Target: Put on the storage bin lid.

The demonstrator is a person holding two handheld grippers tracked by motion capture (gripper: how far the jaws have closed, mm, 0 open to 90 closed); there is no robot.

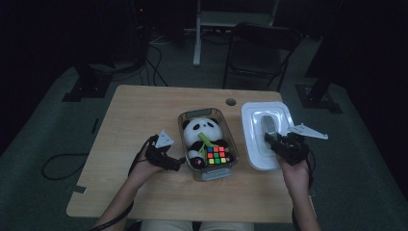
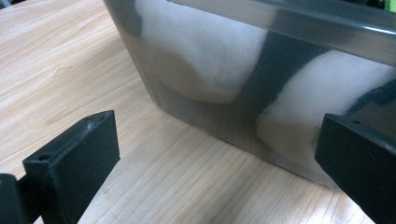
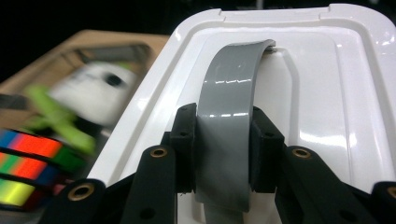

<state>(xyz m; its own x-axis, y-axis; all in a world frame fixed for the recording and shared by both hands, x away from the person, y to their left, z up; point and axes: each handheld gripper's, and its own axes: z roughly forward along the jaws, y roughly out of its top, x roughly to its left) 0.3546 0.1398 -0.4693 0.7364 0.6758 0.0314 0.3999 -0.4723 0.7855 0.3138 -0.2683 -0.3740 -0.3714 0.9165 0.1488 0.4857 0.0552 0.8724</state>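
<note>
Lid (image 1: pixel 266 134) lifted right of bin (image 1: pixel 229 132), handle (image 3: pixel 232 116) clamped in right gripper (image 3: pixel 223 154); not yet seated. Left gripper (image 2: pixel 219 154) open, bracing bin's left wall.

A bin (image 1: pixel 230 137) is placed at the centre of the table (image 1: pixel 139 120). A panda toy (image 1: pixel 202 132) and a cube (image 1: pixel 217 155) are contained in it, the cube lower in the frame. A lid (image 1: pixel 252 144) is located just right of the bin.
</note>
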